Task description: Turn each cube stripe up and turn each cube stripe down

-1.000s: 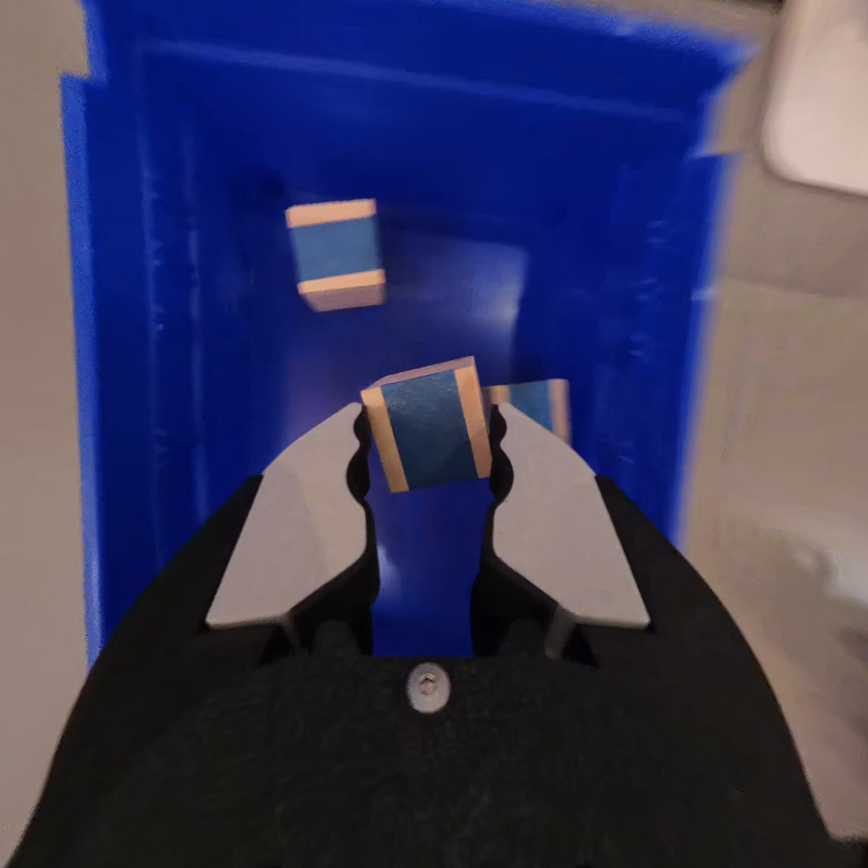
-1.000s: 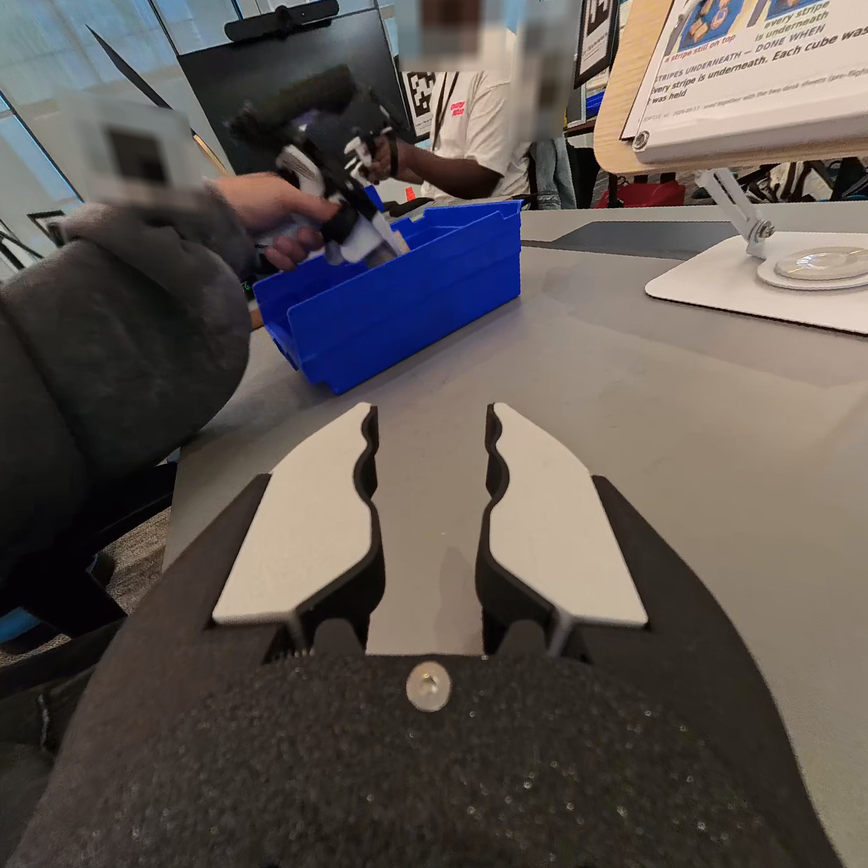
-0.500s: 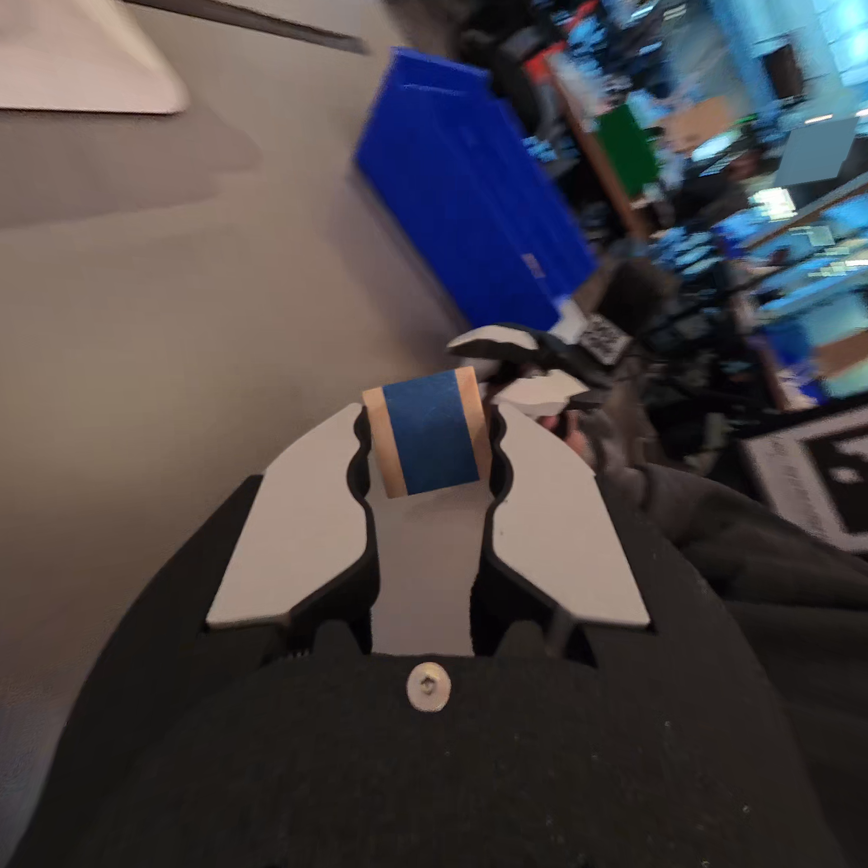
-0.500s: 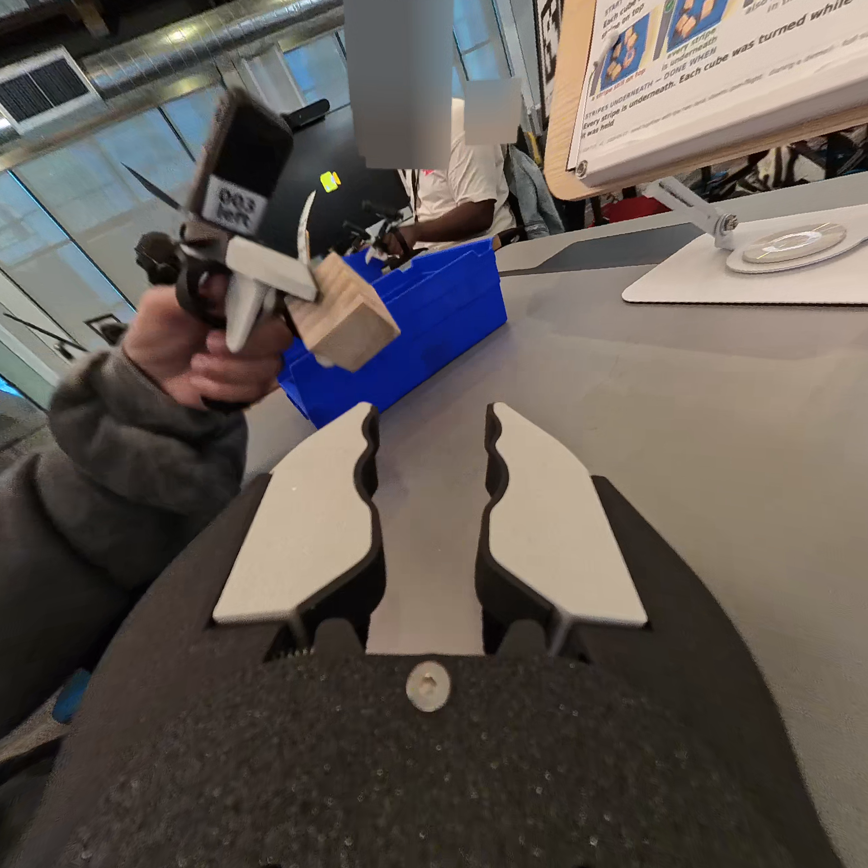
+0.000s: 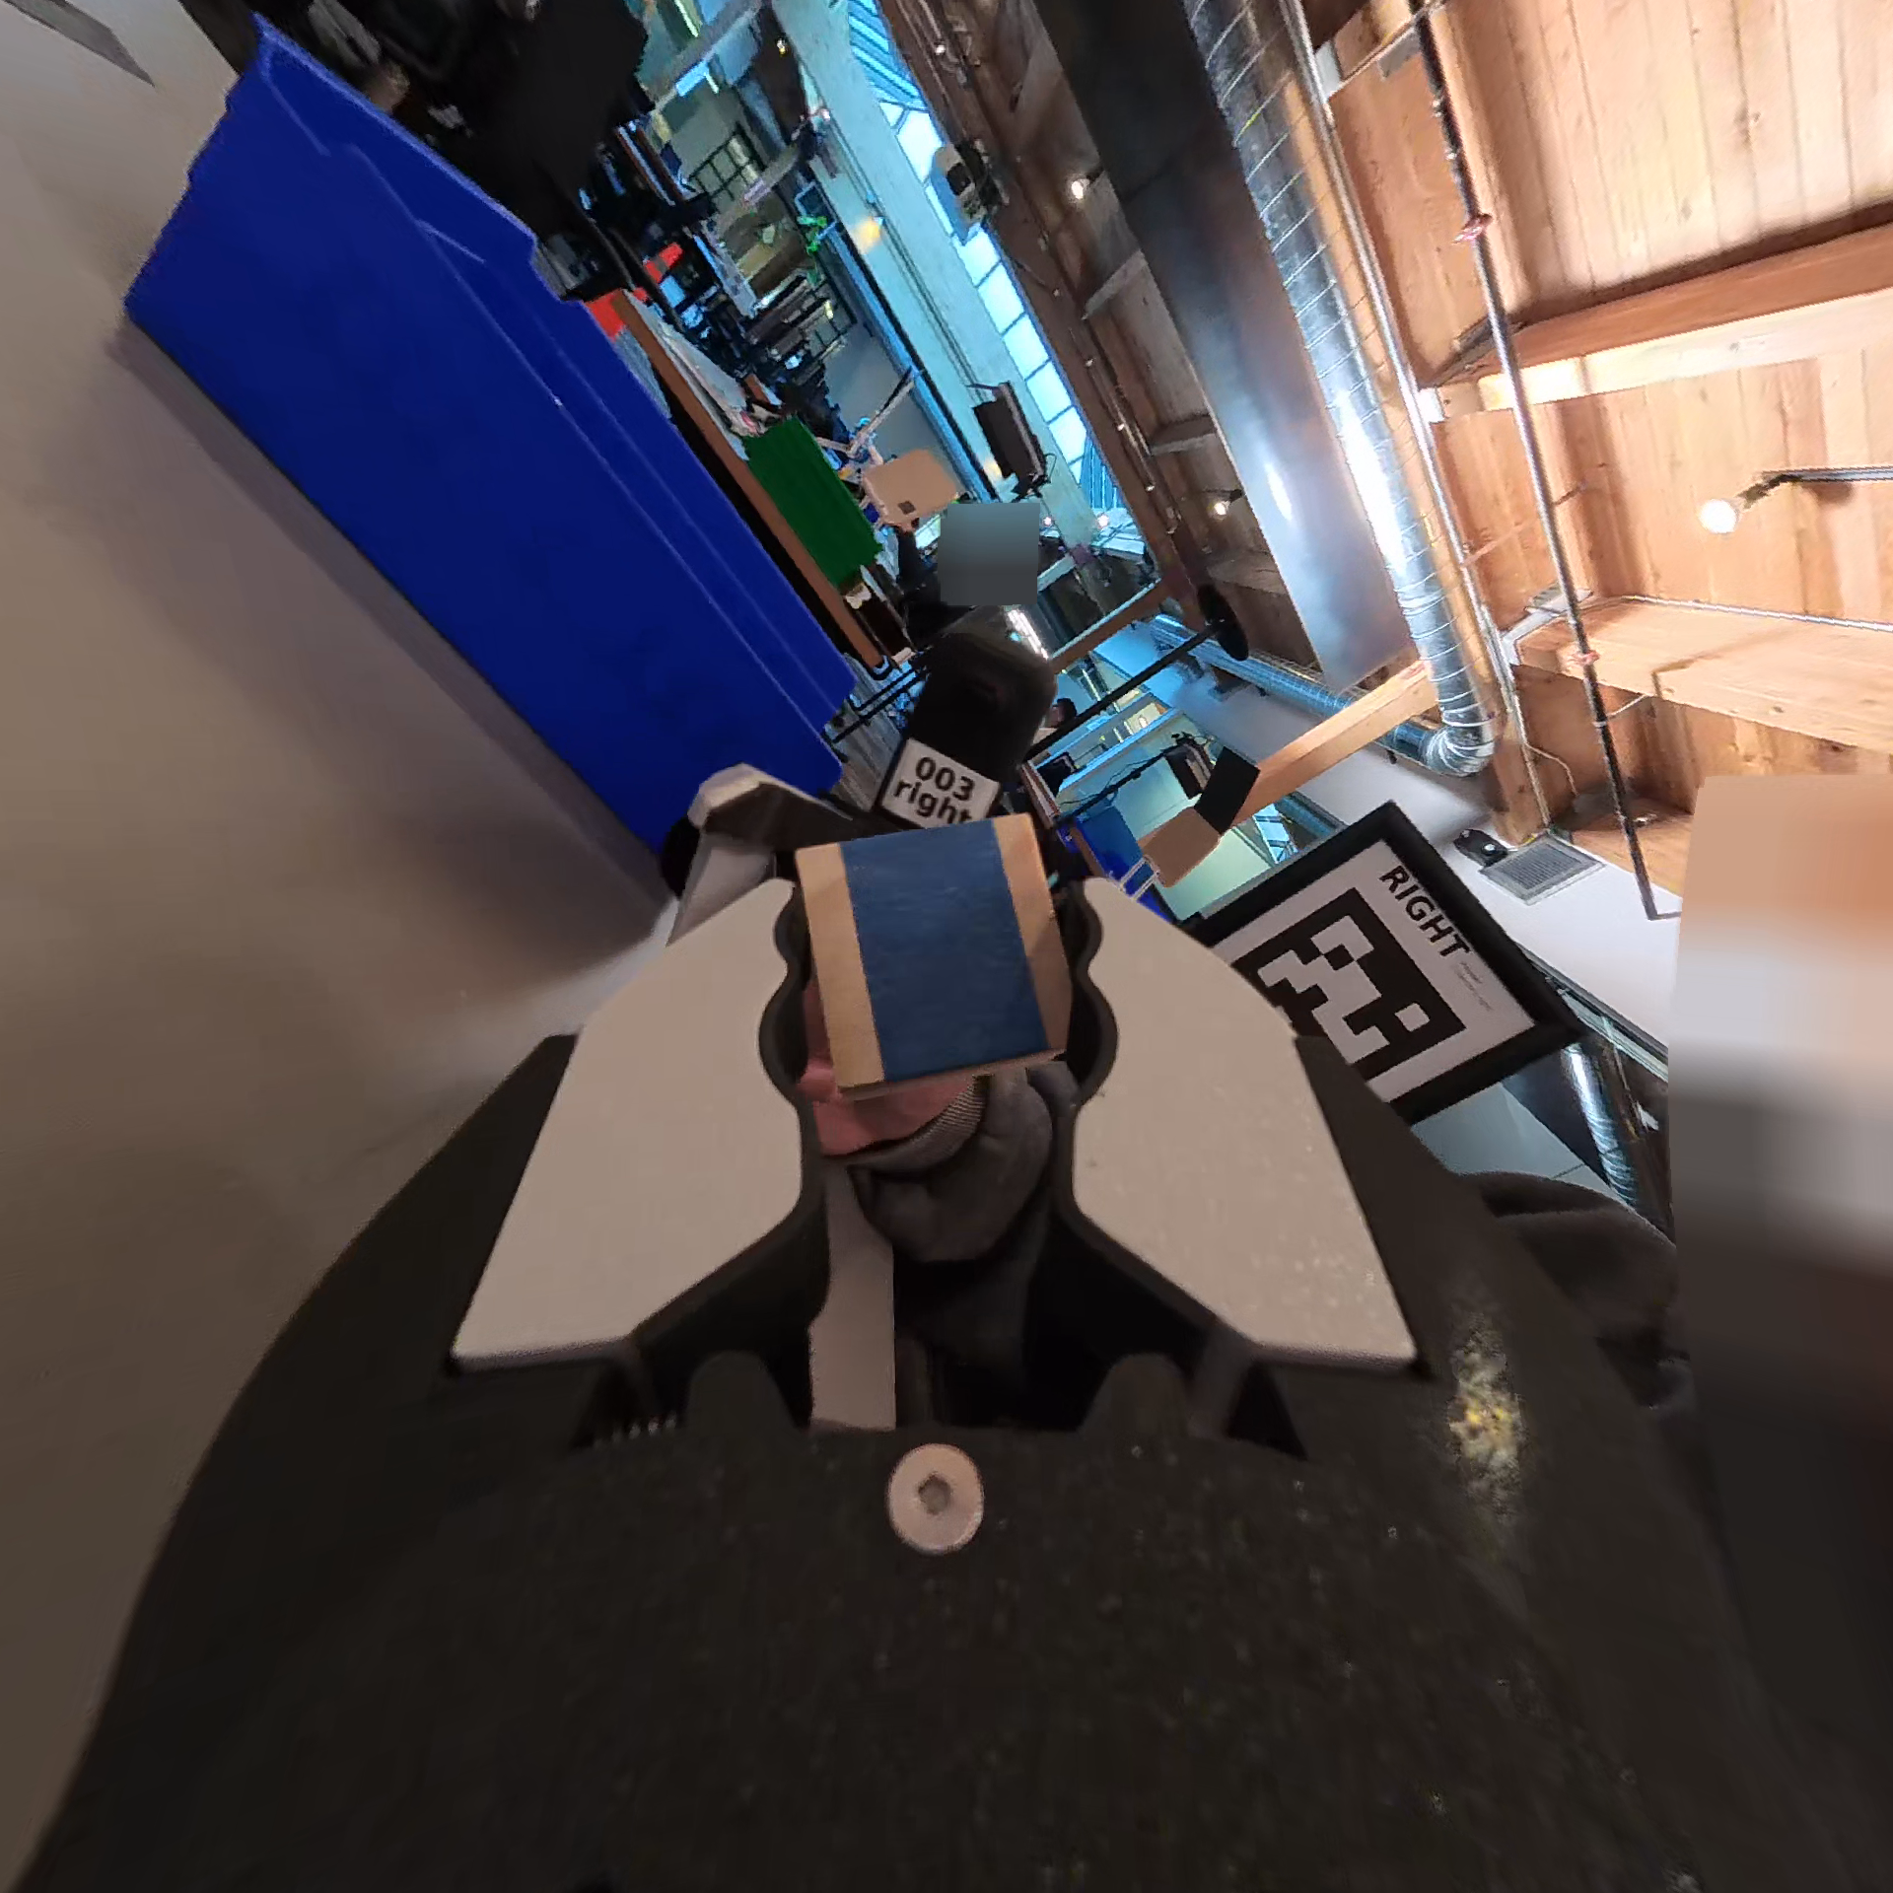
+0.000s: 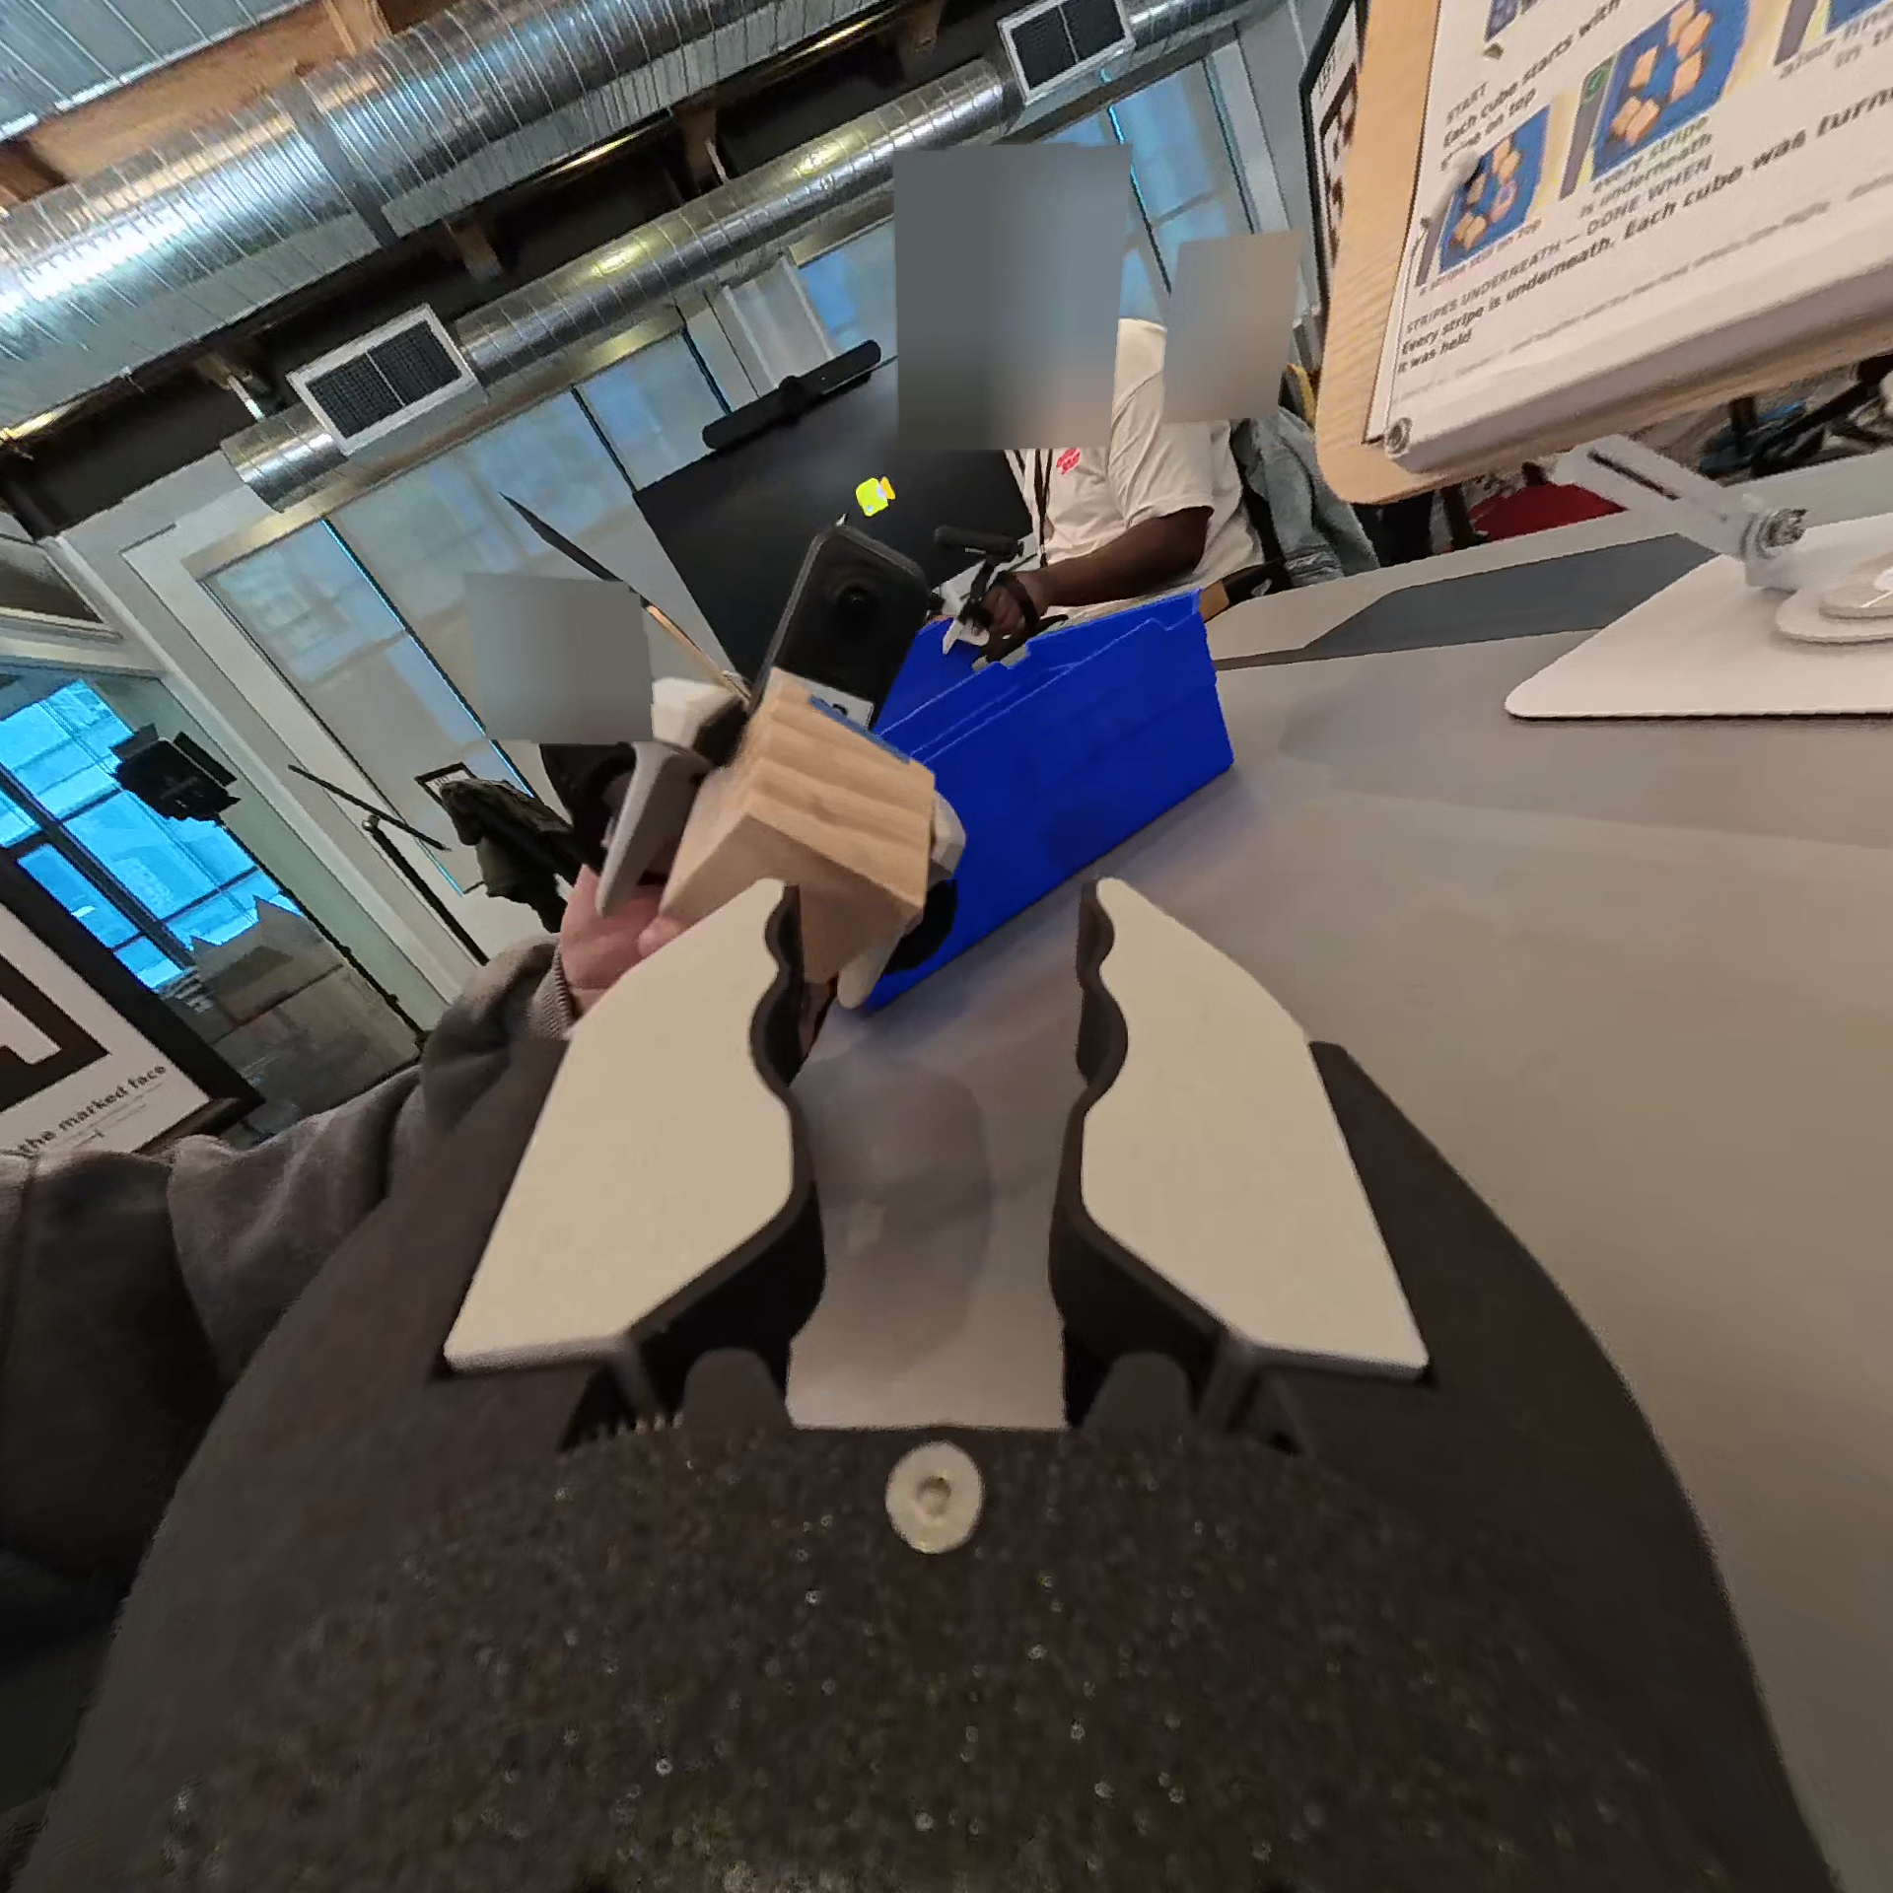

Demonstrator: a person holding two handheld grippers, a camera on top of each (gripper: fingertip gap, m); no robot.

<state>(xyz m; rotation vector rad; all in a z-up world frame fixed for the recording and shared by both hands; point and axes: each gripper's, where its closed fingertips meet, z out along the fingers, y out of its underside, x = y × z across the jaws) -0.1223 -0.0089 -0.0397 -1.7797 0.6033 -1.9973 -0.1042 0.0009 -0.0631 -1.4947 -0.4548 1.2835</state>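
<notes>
Wooden cube (image 5: 937,948), one face crossed by a broad blue stripe (image 5: 948,948) with bare wood margins either side. Held in the air, tilted, stripe toward the left wrist camera. From the right wrist view (image 6: 809,835), plain layered wood faces only.

Bright, even indoor lighting; cool blue daylight through windows (image 6: 123,809), warm ceiling bulbs (image 5: 1716,515). Strong wide-angle bending at edges. Slight motion blur on cube (image 6: 819,819) in right wrist view; sheet (image 6: 1639,184) soft. Soft shadow on counter (image 6: 901,1147) between fingers. Left wrist view sharp, heavily tilted.
</notes>
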